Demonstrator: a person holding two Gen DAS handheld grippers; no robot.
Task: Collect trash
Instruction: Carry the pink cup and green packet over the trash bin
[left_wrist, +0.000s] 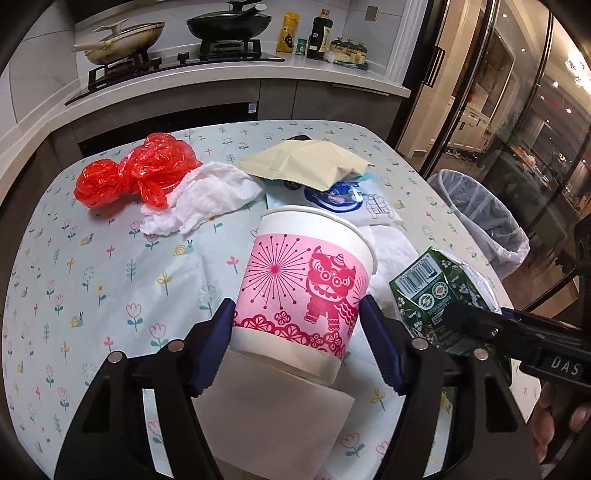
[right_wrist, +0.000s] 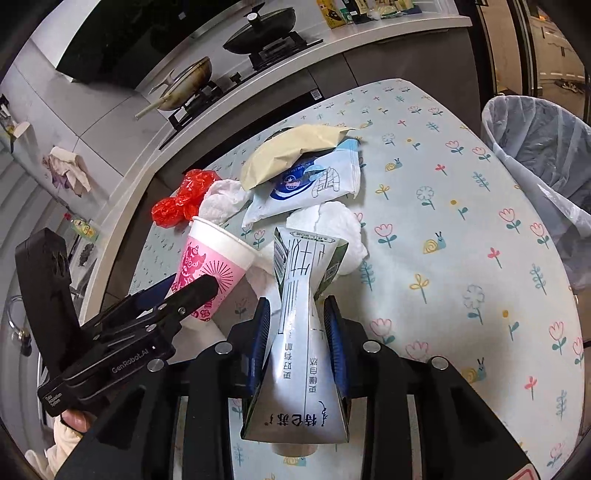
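Observation:
My left gripper (left_wrist: 297, 325) is shut on a pink and white paper cup (left_wrist: 299, 291), held tilted above the table. It also shows in the right wrist view (right_wrist: 207, 266). My right gripper (right_wrist: 299, 325) is shut on a squashed green and white milk carton (right_wrist: 299, 332), which shows at the right of the left wrist view (left_wrist: 432, 291). On the floral tablecloth (left_wrist: 110, 277) lie a red plastic bag (left_wrist: 136, 173), crumpled white tissues (left_wrist: 207, 203), a beige pouch (left_wrist: 306, 162) and a blue and white wrapper (right_wrist: 306, 184).
A bin lined with a clear bag (right_wrist: 543, 162) stands off the table's right edge; it also shows in the left wrist view (left_wrist: 480, 218). A kitchen counter with a stove, pans (left_wrist: 229, 22) and bottles runs behind the table. A glass door is at the right.

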